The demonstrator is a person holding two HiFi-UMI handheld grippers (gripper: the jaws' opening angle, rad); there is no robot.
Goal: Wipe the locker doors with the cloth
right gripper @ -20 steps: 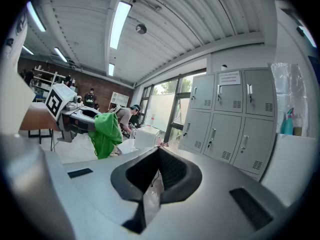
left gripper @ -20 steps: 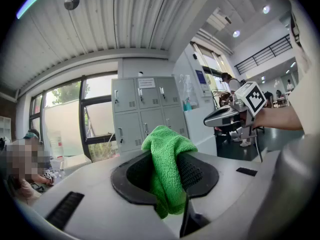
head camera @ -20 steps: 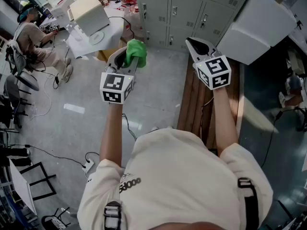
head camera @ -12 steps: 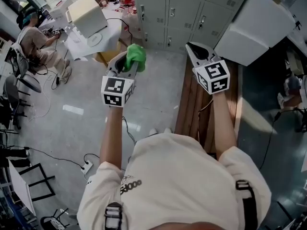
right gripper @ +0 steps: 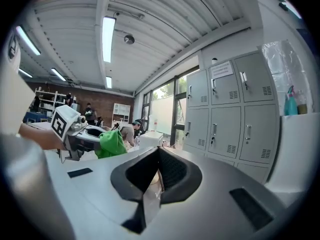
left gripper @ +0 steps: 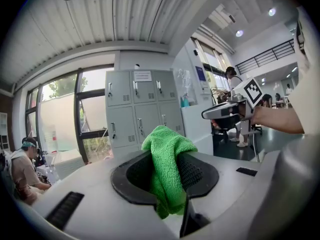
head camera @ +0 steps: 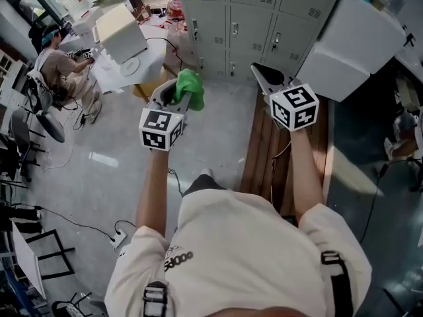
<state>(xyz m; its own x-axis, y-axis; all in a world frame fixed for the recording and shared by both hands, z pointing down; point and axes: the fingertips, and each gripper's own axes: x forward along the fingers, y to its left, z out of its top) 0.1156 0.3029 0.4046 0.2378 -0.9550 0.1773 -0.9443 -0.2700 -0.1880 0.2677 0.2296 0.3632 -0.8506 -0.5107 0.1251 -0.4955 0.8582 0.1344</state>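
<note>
The left gripper (left gripper: 172,181) is clamped on a green cloth (left gripper: 167,159). Its two dark jaws pinch the fabric. A bunched fold stands up above them and a short tail hangs down between them. The right gripper (right gripper: 156,176) has its jaws pressed together with nothing between them.

In the head view, a person holds both grippers out in front, side by side and apart. The cloth pokes forward from the left one. Ahead stands a bank of grey metal locker doors (head camera: 254,18) with small handles and vent slots. The cloth is not touching them, so wiping has not begun. A slatted wooden bench (head camera: 263,157) lies on the floor below the right arm. A large white box (head camera: 347,38) sits to the right, and another person is seated at far left (head camera: 59,68).

The cloth looks soft, light and limp, likely to fold and drape rather than hold a shape. It probably handles best gripped deep on a bunched fold, leaving a pad of fabric forward to meet the door. A thin pinch at the edge might slip when dragged across metal.
</note>
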